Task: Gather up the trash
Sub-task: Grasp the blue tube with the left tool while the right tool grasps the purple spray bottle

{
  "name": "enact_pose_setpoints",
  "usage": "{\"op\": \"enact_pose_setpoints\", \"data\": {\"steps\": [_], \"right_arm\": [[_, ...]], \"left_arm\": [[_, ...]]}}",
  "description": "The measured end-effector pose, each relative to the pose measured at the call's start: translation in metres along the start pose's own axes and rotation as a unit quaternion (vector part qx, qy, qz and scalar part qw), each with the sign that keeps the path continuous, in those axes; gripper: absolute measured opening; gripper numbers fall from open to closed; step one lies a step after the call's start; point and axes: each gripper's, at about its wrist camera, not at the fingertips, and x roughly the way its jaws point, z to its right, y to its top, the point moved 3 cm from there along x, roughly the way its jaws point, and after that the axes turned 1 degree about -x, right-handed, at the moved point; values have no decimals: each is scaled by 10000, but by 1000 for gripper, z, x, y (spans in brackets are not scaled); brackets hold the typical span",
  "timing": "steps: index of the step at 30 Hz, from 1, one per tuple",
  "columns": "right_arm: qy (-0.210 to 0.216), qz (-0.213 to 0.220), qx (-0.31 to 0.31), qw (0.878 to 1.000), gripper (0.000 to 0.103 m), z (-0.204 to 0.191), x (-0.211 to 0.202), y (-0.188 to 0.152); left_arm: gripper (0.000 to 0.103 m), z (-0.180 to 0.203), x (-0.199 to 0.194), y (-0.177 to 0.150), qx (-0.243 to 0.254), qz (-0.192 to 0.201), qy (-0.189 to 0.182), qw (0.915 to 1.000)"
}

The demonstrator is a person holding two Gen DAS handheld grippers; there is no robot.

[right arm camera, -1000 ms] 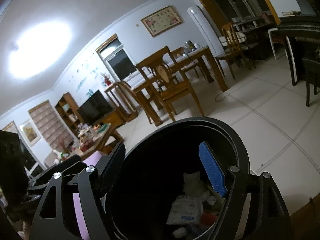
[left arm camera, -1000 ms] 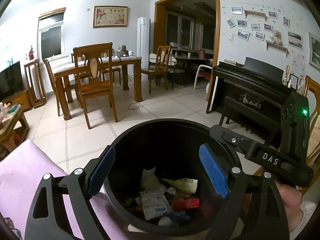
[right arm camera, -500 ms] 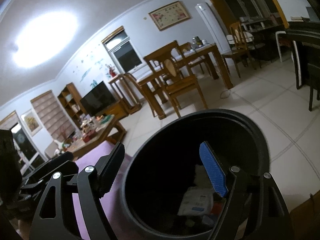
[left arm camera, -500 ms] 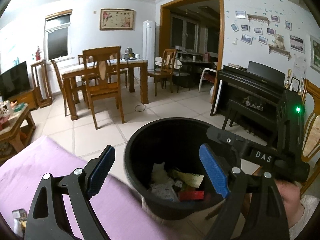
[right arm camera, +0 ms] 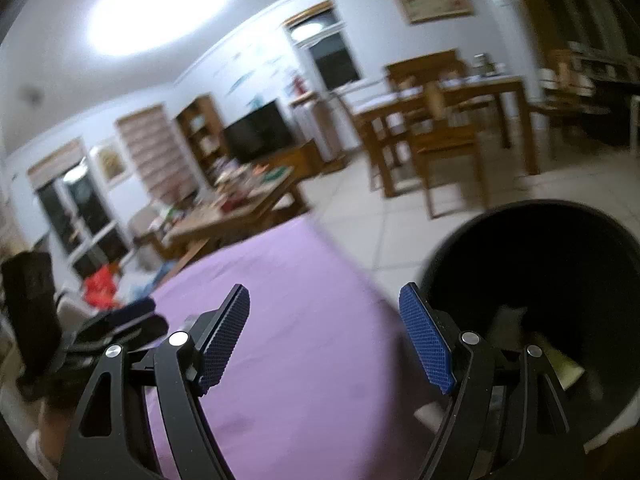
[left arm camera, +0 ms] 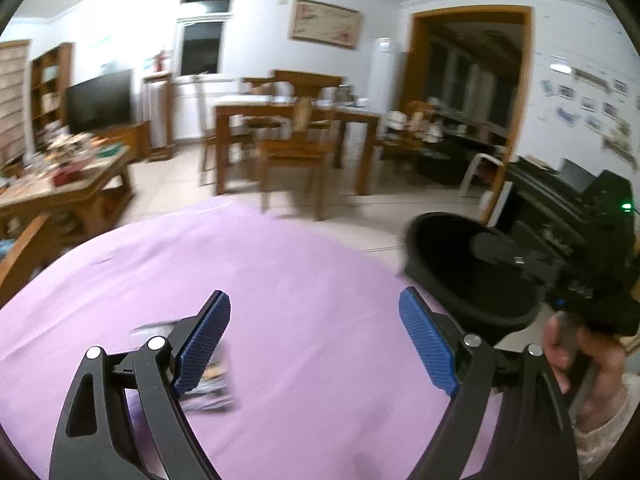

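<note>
Your round black plastic bin (right arm camera: pixel 536 304) at 3 o'clock already holds scraps, both the left gripper (left arm camera: pixel 314 344) and the right gripper (right arm camera: pixel 324 340) gape wide and empty, and one crumpled dark wrapper (left arm camera: pixel 208 388) remains at 8 o'clock on the purple cloth (left arm camera: pixel 280 280).

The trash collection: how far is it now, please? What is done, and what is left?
Done: several pieces already lie in the black bin, seen in the right wrist view. In hand: nothing; the left gripper and the right gripper are both open and empty. Left: at least one blurred wrapper lies on the purple cloth beside the left gripper.
</note>
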Motion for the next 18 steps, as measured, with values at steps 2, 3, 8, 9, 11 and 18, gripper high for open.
{"op": "enact_pose_setpoints", "data": {"steps": [2,3,8,9,11,18], "right_arm": [[206,-261,-140,9993,77,-24,13,-4],[321,-406,-197,9985,77,-38,20,-7],[926,-1146,-255,9888,72,-111,59,-22],[993,-1249,-281,9868,71,-124,67,-25],[1055,-1404,-365,9838,68,-150,78,-28],[993,-2038,-856,9702,63,-210,121,-44]], "left_arm": [[86,-30,-9,-7,-175,-84,232,9995],[86,-47,-15,-12,-287,-146,369,9988],[71,-107,-30,-33,-662,-621,856,9922],[66,-118,-29,-38,-760,-760,903,9901],[58,-135,-26,-47,-918,-946,939,9868],[43,-140,-5,-60,-605,-1636,746,9818]]}}
